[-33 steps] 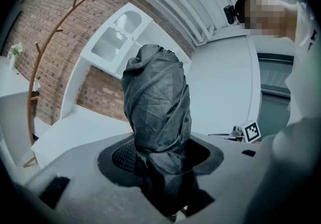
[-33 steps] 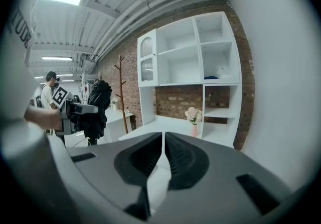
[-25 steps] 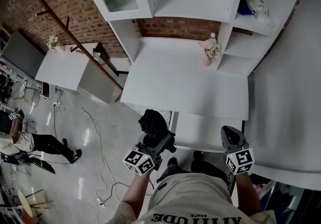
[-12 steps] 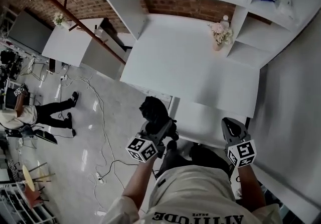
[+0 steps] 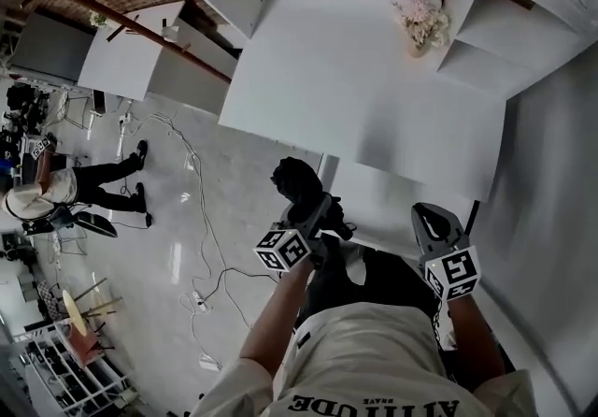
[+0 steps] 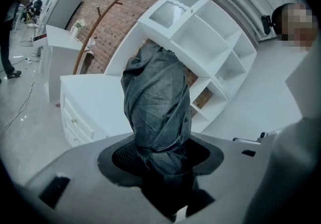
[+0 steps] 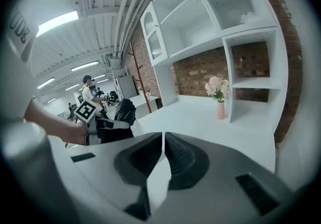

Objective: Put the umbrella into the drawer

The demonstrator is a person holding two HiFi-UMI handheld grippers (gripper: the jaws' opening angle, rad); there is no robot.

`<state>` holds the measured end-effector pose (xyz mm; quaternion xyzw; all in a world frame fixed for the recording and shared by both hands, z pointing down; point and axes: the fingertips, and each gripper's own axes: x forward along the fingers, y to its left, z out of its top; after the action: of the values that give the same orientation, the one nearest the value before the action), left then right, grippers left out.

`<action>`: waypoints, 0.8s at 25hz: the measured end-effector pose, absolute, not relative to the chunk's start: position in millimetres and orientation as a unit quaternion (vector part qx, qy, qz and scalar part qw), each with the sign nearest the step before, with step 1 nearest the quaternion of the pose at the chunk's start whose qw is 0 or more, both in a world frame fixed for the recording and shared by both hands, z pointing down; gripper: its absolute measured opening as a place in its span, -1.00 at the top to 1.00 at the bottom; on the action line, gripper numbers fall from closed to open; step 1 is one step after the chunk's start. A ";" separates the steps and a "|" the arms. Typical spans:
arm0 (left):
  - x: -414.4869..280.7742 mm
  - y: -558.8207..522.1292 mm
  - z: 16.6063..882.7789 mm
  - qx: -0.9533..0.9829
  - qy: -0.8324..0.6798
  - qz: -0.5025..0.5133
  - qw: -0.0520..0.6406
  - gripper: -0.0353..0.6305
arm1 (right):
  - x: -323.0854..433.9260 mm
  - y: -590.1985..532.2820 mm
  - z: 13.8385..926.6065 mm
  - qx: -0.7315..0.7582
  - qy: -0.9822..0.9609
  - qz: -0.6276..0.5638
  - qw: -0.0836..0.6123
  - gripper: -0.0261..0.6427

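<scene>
Left gripper view shows the left gripper (image 6: 161,160) clamped on the folded umbrella (image 6: 158,102) before the white desk (image 6: 93,98) (right gripper (image 7: 163,155) jaws pressed together, empty)

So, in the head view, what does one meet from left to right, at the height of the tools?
Person on the floor → umbrella, held in the left tool → right tool.

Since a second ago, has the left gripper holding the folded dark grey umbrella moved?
Yes, slightly: the left gripper and dark grey umbrella edged forward, closer to the front edge of the white desk. Head camera shifted too.
</scene>
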<state>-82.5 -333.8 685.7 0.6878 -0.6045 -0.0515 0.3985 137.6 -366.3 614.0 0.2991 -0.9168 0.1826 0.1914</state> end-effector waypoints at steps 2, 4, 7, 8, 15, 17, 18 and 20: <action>-80.5 -336.4 702.8 0.677 -0.607 -0.046 0.413 0.13 | 136.5 -368.1 622.4 0.296 -0.916 0.190 0.196 0.82; -78.2 -335.6 722.4 0.662 -0.611 -0.043 0.432 0.13 | 137.2 -367.4 630.8 0.293 -0.913 0.200 0.201 0.82; -74.6 -333.0 758.4 0.635 -0.616 -0.038 0.465 0.13 | 139.1 -365.5 643.4 0.290 -0.909 0.215 0.208 0.82; -74.1 -334.5 770.8 0.627 -0.617 -0.037 0.475 0.13 | 139.0 -367.2 646.9 0.290 -0.908 0.218 0.210 0.82; -58.7 -331.6 840.0 0.591 -0.618 -0.001 0.519 0.13 | 141.8 -370.5 664.4 0.285 -0.904 0.233 0.219 0.82; -51.8 -330.5 853.1 0.585 -0.615 0.009 0.529 0.12 | 141.5 -370.6 673.5 0.283 -0.903 0.235 0.222 0.82; -48.5 -329.4 859.4 0.582 -0.612 0.012 0.536 0.12 | 140.9 -370.0 679.5 0.282 -0.902 0.239 0.223 0.82; -39.6 -327.8 872.0 0.574 -0.600 0.016 0.557 0.12 | 140.1 -369.9 690.7 0.281 -0.900 0.246 0.226 0.82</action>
<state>-39.6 -327.8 872.0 0.5743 -0.5996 0.0157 0.5572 140.1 -369.9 690.7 0.2811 -0.8996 0.2462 0.2259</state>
